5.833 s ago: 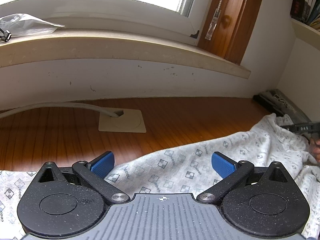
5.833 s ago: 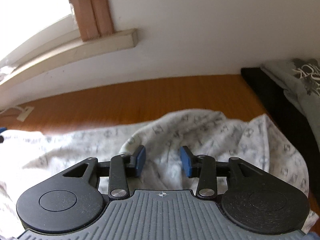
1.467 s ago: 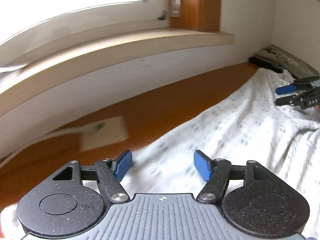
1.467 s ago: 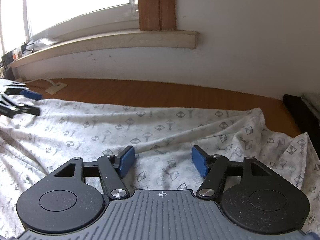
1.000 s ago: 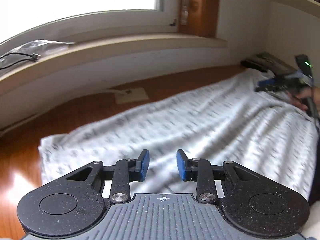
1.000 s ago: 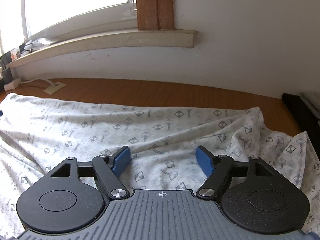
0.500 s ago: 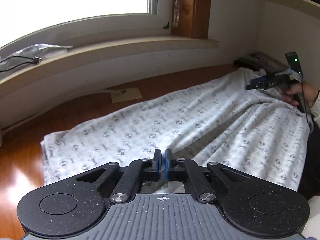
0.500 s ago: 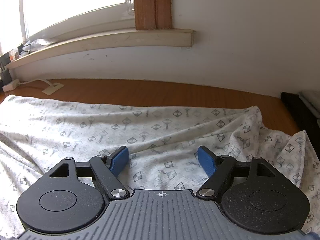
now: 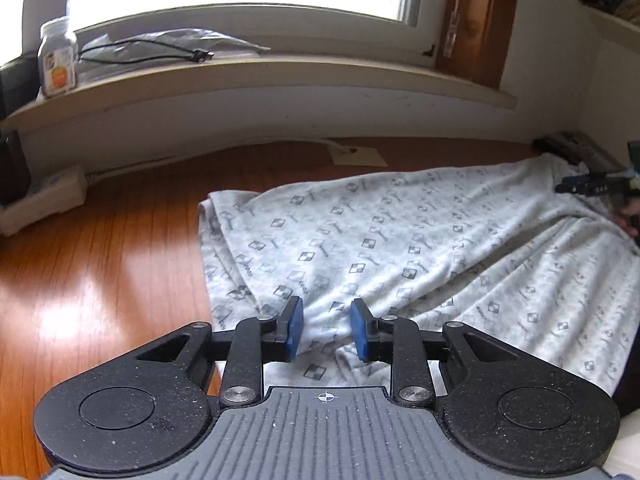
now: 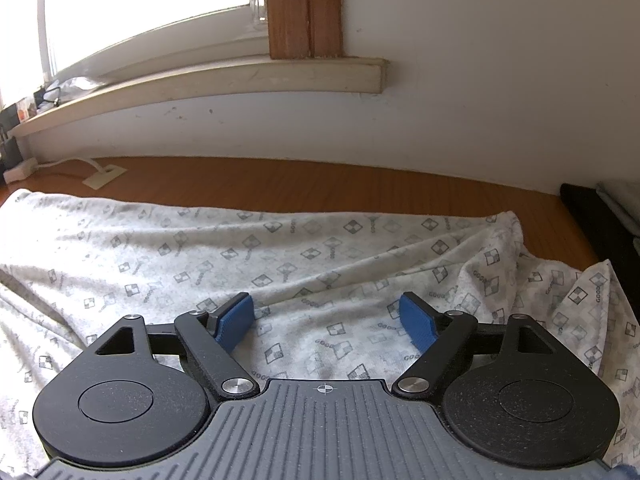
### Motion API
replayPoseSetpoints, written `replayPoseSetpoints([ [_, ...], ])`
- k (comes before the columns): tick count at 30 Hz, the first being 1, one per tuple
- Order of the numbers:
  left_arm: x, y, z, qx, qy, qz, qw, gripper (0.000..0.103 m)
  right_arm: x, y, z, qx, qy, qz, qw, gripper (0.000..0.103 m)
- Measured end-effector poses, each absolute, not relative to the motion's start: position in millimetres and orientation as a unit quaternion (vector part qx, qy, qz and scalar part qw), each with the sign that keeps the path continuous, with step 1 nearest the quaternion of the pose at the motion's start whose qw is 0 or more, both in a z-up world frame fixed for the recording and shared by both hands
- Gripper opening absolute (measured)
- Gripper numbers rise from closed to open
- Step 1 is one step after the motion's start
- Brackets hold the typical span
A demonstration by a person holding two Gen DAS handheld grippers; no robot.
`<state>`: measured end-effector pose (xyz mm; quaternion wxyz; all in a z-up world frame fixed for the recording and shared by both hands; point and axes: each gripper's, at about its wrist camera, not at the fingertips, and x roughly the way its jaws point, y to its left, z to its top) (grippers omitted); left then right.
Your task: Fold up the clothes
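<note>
Left tool [image 9: 326, 336] and right tool [image 10: 328, 322] gape (blue ribbed pads) over rumpled printed cloth [image 9: 400, 248]

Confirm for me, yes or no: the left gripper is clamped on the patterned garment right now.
No, the left gripper has its blue pads apart, with the patterned garment lying flat behind the gap.

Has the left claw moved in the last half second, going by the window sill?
Yes. The left claw has swung leftward: the window sill now shows a jar unseen before, and its jaws have opened.
</note>
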<state>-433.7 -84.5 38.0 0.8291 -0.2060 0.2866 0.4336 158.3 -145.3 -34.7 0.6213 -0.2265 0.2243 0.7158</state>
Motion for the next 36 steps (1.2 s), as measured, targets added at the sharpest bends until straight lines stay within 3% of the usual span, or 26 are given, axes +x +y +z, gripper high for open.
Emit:
replayPoseSetpoints([
  [4,-440.8,-82.8,41.0,-0.208,0.286,0.450,0.820,0.030,158.0,-145.3,-34.6,-0.228,0.223,0.715,0.622,0.080],
  [5,-441.1,-82.3,41.9,-0.211,0.282,0.452,0.819,0.035,158.1,-145.2,-34.6,-0.228,0.223,0.715,0.622,0.080],
  [9,-425.9,-79.2,50.8,-0.197,0.264,0.464,0.823,0.079,158.9,-145.5,-34.4,-0.225,0.226,0.716,0.621,0.080],
  [11,-410.5,-75.9,54.1,-0.193,0.251,0.455,0.832,0.082,158.2,-145.6,-34.4,-0.226,0.226,0.716,0.621,0.081],
  [14,-382.3,-69.5,56.6,-0.191,0.232,0.438,0.847,0.102,158.0,-146.2,-34.2,-0.227,0.226,0.716,0.621,0.081],
  [21,-317.8,-56.9,32.4,-0.182,0.258,0.401,0.860,0.103,155.7,-147.8,-33.5,-0.229,0.221,0.713,0.625,0.083],
  [32,-301.6,-54.8,10.7,-0.168,0.297,0.407,0.847,0.103,178.6,-230.6,8.9,-0.162,0.169,0.693,0.682,0.084],
  [33,-300.7,-55.3,10.3,-0.166,0.300,0.409,0.846,0.103,184.1,-245.7,10.4,-0.158,0.169,0.689,0.686,0.082],
  [36,-299.7,-55.9,9.6,-0.162,0.303,0.410,0.845,0.103,200.0,-287.7,6.6,-0.158,0.183,0.677,0.695,0.059],
])
